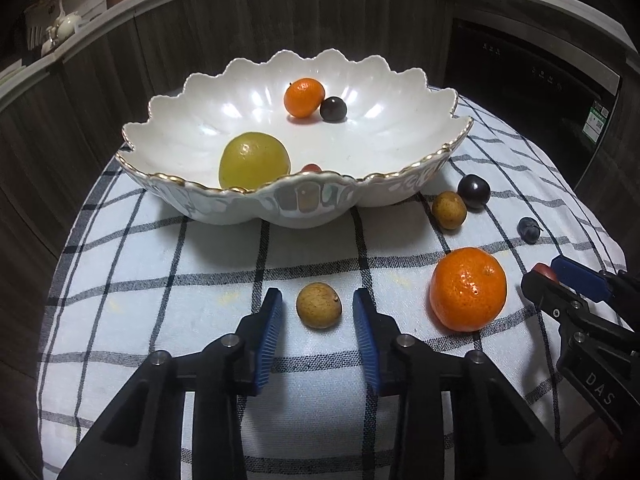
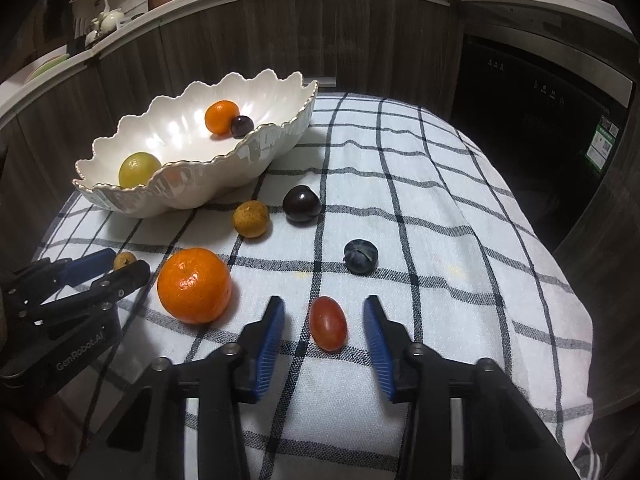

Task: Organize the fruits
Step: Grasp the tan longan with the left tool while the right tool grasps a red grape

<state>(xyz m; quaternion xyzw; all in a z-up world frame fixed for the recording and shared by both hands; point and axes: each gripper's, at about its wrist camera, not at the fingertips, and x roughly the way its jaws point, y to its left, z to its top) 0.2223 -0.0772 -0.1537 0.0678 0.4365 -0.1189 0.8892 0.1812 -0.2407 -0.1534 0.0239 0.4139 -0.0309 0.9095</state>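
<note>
L claw (image 1: pixel 318 306) is narrowed around a small brown fruit (image 1: pixel 319 305) on the worktop; pads sit just beside it w/ thin gaps each side, so no grip yet. R claw (image 2: pixel 325 322) is the same: half-closed around a red grape tomato (image 2: pixel 328 323), pads near but not touching.

Between the two claws lies a big orange (image 1: pixel 468 289), just right of the L claw and left of the R one. Ahead of the R claw: a blueberry (image 2: pixel 361 256), then further out a dark plum (image 2: pixel 301 204) and a second brown fruit (image 2: pixel 251 218) close together, all on the checked cloth (image 2: pixel 440 216).

Beyond the L claw, straight ahead, sits the white scalloped bowl (image 1: pixel 400 128). Inside: a yellow-green fruit (image 1: pixel 254 159), a small orange (image 1: pixel 304 97) touching a dark fruit (image 1: pixel 333 109), plus something red barely showing behind the near rim.

Progress, as I judge it: approx. four pieces in, six still out, incl. the two now bracketed. Roughly 40% done.
</note>
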